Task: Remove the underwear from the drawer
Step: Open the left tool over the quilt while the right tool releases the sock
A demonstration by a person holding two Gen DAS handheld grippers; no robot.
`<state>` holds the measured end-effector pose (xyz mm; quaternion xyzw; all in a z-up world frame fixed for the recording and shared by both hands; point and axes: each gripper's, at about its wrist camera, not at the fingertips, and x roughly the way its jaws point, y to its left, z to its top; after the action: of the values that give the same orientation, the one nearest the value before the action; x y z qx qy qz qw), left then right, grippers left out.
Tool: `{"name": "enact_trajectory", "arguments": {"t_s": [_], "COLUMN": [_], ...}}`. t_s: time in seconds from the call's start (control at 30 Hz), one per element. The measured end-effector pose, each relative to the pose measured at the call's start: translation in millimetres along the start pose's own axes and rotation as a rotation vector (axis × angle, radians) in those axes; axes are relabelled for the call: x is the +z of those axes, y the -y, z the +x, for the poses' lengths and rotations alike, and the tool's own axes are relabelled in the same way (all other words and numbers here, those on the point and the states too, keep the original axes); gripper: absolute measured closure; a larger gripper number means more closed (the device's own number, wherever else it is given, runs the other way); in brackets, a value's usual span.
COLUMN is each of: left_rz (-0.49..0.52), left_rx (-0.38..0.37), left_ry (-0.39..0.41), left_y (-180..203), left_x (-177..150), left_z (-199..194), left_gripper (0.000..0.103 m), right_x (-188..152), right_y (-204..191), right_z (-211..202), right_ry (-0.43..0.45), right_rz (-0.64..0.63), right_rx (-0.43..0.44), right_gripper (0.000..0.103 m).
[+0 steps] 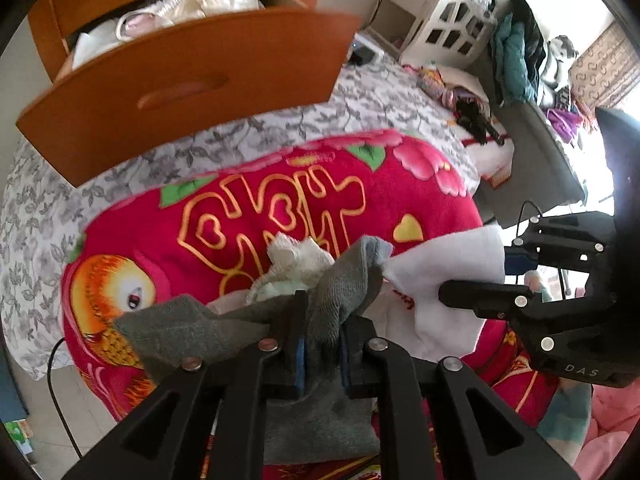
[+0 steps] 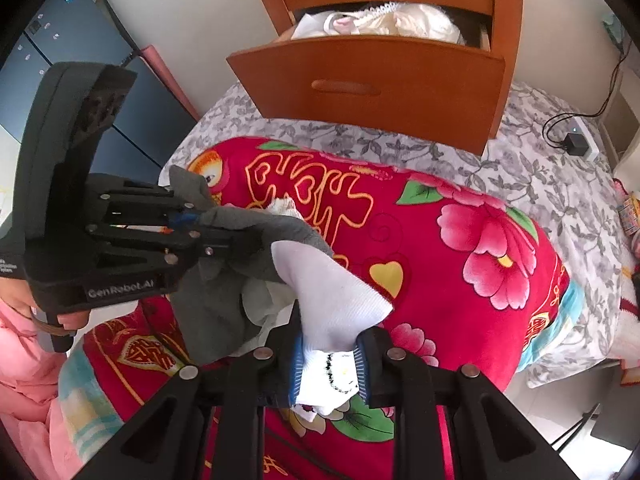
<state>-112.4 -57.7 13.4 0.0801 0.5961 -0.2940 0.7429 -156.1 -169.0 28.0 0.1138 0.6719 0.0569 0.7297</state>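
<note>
My left gripper (image 1: 322, 354) is shut on a grey garment (image 1: 340, 280), which hangs over the red blanket (image 1: 280, 200). Beside it, my right gripper (image 2: 328, 364) is shut on a white garment (image 2: 328, 292) with a small print at its hem. In the right wrist view the left gripper (image 2: 240, 236) stands at the left with the grey garment (image 2: 216, 300) draped from it. The right gripper (image 1: 452, 294) shows at the right of the left wrist view, pinching the white garment (image 1: 448, 264). A cream cloth (image 1: 296, 264) lies bunched between them. The wooden drawer (image 2: 368, 72) stands pulled out, with pale underwear (image 2: 384, 24) inside.
The drawer (image 1: 192, 88) overhangs the head of a bed with a grey leaf-print sheet (image 2: 540, 168). A black charger with a cable (image 2: 576, 142) lies on the sheet at the right. Pink bedding (image 2: 24, 352) is at the lower left. A white cabinet (image 1: 452, 20) and piled clothes (image 1: 516, 48) stand beyond the bed.
</note>
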Motion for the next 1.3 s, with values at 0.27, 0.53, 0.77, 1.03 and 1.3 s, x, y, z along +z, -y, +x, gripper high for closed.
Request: {"name": "enact_trajectory", "arguments": {"t_s": [0.27,0.53,0.77,1.03,1.3], "left_rz": [0.003,0.029,0.024,-0.056,-0.080], "left_rx": [-0.034,-0.017,0.042,0.102,0.114], "left_ry": [-0.024,0.047,0.143,0.198,0.177], "left_y": [3,9,1,-25,-31], "left_x": [0,5,11,14,13], "left_z": [3,-26,-57,-69,-60], "left_gripper": [0.064,0.043,0.032,0.009,0.008], "right_x": [1,3,5,7,8], "right_y": [-1,0,3,11,12], "right_z": [5,0,-10,-17,-20], "right_ry": [-0.019,-0.006,0.025,0.057,0.083], "right_rz": [0.000,0.002,0.013,0.045,0.040], "right_rx": [-0.003,-0.008,-0.007,-0.008,-0.002], "right_gripper": [0.068,0.050,0.040,0.025,0.000]}}
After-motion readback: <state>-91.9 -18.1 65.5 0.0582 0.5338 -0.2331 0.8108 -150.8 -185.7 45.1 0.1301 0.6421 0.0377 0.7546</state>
